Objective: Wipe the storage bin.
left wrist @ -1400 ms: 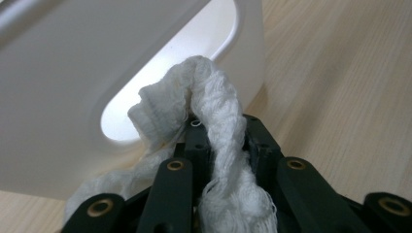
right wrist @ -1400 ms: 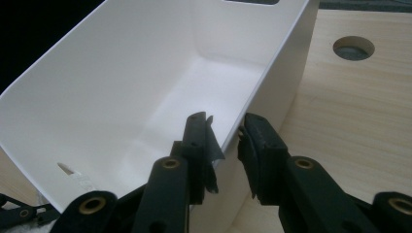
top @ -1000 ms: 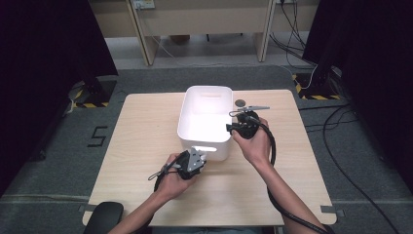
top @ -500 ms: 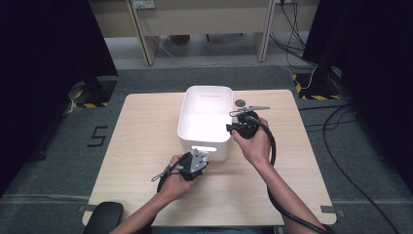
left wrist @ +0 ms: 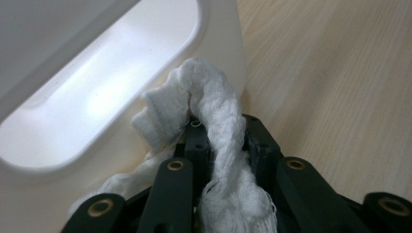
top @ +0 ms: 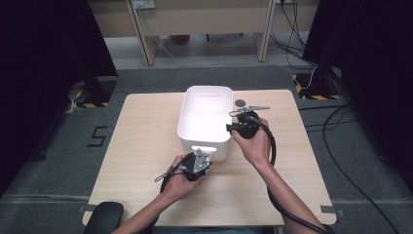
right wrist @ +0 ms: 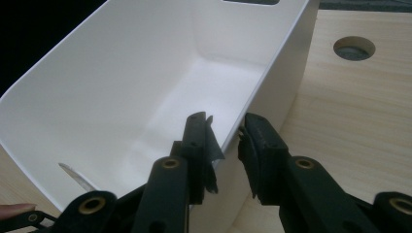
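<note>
Pale wooden counter [top: 146, 146] carrying a white rectangular plastic bin [top: 207, 102], apparently empty. Right tongs [right wrist: 227, 141] spread astride the bin's long wall; advisable to close squarely before steadying. Left tongs [left wrist: 218, 145] pinching a white twisted cloth [left wrist: 214, 102] just outside the handle end; advisable to lift clear of the rim. Cloth's full length hidden.

White cloth [left wrist: 214, 145] bunched in the left hand-held gripper [left wrist: 216, 141] hides its jaw tips; the bin [left wrist: 97, 97] beside it runs off-frame.
</note>
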`<action>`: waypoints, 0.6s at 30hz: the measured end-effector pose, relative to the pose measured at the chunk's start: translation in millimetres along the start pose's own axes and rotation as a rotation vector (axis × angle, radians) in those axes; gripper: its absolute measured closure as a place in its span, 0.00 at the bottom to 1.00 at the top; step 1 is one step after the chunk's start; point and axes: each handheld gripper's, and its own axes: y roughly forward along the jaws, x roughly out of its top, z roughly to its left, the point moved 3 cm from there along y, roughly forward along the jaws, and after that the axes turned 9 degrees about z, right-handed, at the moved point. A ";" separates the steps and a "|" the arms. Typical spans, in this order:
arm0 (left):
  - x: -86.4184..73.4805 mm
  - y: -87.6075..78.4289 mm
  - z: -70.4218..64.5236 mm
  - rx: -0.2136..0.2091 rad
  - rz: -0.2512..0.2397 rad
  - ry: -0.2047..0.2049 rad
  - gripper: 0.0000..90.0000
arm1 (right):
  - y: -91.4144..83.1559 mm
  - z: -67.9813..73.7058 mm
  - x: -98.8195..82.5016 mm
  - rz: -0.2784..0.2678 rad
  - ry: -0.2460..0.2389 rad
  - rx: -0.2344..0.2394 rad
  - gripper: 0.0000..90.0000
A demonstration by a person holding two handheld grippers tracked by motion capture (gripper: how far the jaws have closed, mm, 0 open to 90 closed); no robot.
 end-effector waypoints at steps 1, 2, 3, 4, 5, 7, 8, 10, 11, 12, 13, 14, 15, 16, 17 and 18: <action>-0.1 -0.5 0.2 0.002 -0.004 -0.002 0.84 | 0.1 0.0 0.1 0.000 0.000 -0.001 0.80; -0.1 -1.2 0.6 0.000 -0.004 -0.007 0.84 | 0.1 0.0 0.1 0.000 0.000 -0.001 0.80; 0.2 -1.7 0.8 -0.001 -0.007 -0.013 0.84 | 0.2 -0.1 0.2 -0.001 0.000 0.000 0.80; 0.5 -2.6 0.9 -0.002 -0.004 -0.011 0.84 | 0.1 0.0 0.2 0.000 0.002 -0.001 0.80; 1.1 -2.9 0.7 0.003 -0.012 -0.015 0.84 | 0.1 -0.1 0.2 0.000 0.000 0.000 0.80; 2.0 -4.5 1.2 0.003 -0.013 -0.018 0.84 | 0.1 -0.2 0.1 -0.001 -0.001 0.000 0.80; 2.8 -5.4 1.1 0.007 -0.023 -0.022 0.84 | 0.1 -0.2 0.2 0.000 0.000 0.000 0.80; 4.0 -8.2 1.4 0.010 -0.024 -0.020 0.84 | -0.1 0.1 -0.1 0.001 0.001 0.000 0.80; 4.6 -9.0 1.4 0.012 -0.029 -0.021 0.84 | -0.1 -0.2 -0.1 -0.001 -0.001 0.001 0.80; 6.0 -11.4 1.8 0.016 -0.036 -0.020 0.84 | -0.1 -0.4 -0.1 -0.001 0.000 0.001 0.80; 6.7 -12.6 2.2 0.017 -0.039 -0.020 0.84 | -0.1 -0.4 0.0 0.000 0.000 0.001 0.80; 7.5 -13.6 2.3 0.019 -0.044 -0.022 0.84 | 0.0 -0.4 0.1 0.000 0.001 0.001 0.80; 8.4 -15.2 2.5 0.022 -0.048 -0.021 0.84 | 0.0 -0.3 0.1 0.001 0.000 0.001 0.80; 9.3 -16.7 2.5 0.023 -0.050 -0.020 0.84 | 0.0 0.0 0.2 0.002 0.001 0.000 0.80; 10.2 -17.5 2.4 0.025 -0.057 -0.025 0.84 | 0.2 -0.1 0.3 0.001 -0.002 -0.001 0.80; 11.0 -18.5 2.4 0.024 -0.062 -0.031 0.84 | 0.2 -0.1 0.3 0.001 -0.002 -0.001 0.80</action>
